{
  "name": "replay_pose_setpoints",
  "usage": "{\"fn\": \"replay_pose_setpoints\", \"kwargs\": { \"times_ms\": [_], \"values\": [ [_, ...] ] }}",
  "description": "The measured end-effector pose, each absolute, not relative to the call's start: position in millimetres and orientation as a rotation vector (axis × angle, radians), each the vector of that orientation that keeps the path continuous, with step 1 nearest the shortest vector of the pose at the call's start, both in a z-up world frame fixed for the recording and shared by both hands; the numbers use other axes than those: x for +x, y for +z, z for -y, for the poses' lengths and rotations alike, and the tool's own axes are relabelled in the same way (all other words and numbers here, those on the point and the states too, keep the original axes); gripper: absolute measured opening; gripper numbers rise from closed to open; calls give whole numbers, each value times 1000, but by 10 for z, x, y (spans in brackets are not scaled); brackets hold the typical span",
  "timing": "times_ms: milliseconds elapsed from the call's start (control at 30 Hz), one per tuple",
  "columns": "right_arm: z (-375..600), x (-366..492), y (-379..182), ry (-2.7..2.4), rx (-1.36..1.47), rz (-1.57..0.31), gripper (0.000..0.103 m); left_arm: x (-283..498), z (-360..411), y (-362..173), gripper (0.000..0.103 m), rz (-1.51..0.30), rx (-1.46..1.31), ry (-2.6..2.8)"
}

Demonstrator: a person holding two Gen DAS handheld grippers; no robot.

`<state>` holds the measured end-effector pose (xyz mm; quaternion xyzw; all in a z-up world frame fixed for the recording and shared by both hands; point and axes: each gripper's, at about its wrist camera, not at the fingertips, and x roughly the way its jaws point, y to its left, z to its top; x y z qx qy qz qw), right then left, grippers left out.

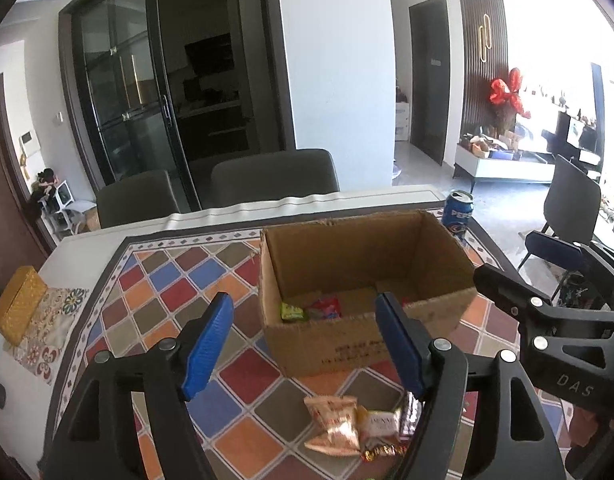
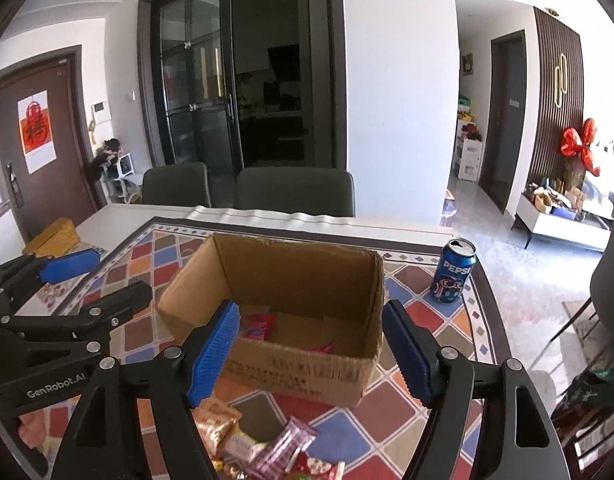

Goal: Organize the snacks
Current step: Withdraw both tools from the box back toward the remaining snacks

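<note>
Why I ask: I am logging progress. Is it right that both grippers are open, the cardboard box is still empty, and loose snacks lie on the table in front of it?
Not quite: the cardboard box is not empty. The left wrist view shows a green packet and a red packet on its floor. Both the left gripper and right gripper are open, and loose snacks lie in front of it.

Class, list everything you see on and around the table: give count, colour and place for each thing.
Cardboard box: one, brown, open, mid-table.
Snacks in box: a few, green and red-pink, on its floor.
Loose snacks: several, gold, pink, red, on cloth before the box.
Cola can: one, blue, right of box.
Tablecloth: one, multicoloured diamonds.
Yellow box: one, table's left edge.
Chairs: two, grey, behind table.
Left gripper: black, blue pads, jaws open.
Right gripper: same, jaws open.
</note>
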<state>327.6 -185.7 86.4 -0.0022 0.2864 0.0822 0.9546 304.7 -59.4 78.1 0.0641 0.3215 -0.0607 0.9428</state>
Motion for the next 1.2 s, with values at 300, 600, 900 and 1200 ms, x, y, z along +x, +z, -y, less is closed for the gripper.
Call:
{"fn": "replay_pose_setpoints", "kwargs": {
  "times_ms": [300, 600, 900, 1200],
  "values": [
    [1809, 2867, 771, 175, -34, -578, 74, 2715, 600, 627, 73, -698, 114, -141],
    [1870, 2609, 536, 181, -23, -636, 74, 2452, 613, 376, 73, -771, 95, -165],
    [1920, 2401, 251, 172, -16, -719, 74, 2263, 649, 63, 73, -858, 88, -182],
    [1949, 2265, -105, 174, 2, -824, 74, 2147, 682, -286, 73, -957, 85, -195]
  ]
}}
